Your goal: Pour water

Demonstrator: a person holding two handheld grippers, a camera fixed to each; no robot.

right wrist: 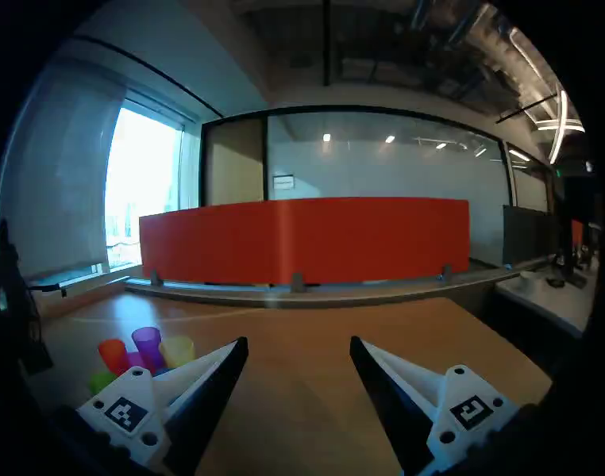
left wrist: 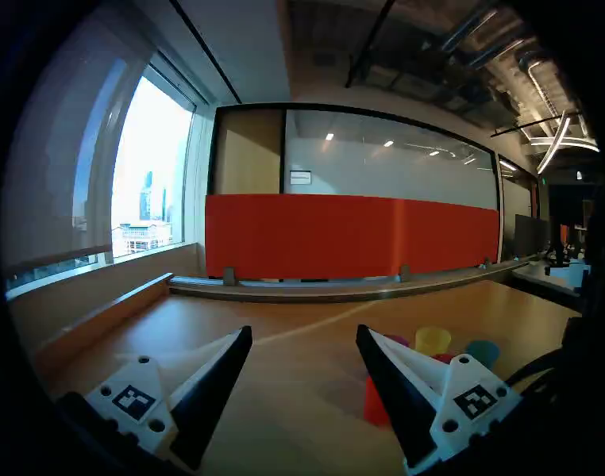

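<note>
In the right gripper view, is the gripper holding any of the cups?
No: the right gripper is open with only bare table between its fingers, and the cups stand off to its left.

Left gripper view: cam sits low and close over the light brown wooden desktop. It faces fwd along the left gripper twd the long orange partition screen w/ the glass wall behind it. Right gripper view: same low height and same heading, along the right gripper. Shared: desktop, screen, glass wall, bright window left of each claw, and the cluster of small coloured plastic cups, right of the left claw, left of the right claw.
</note>
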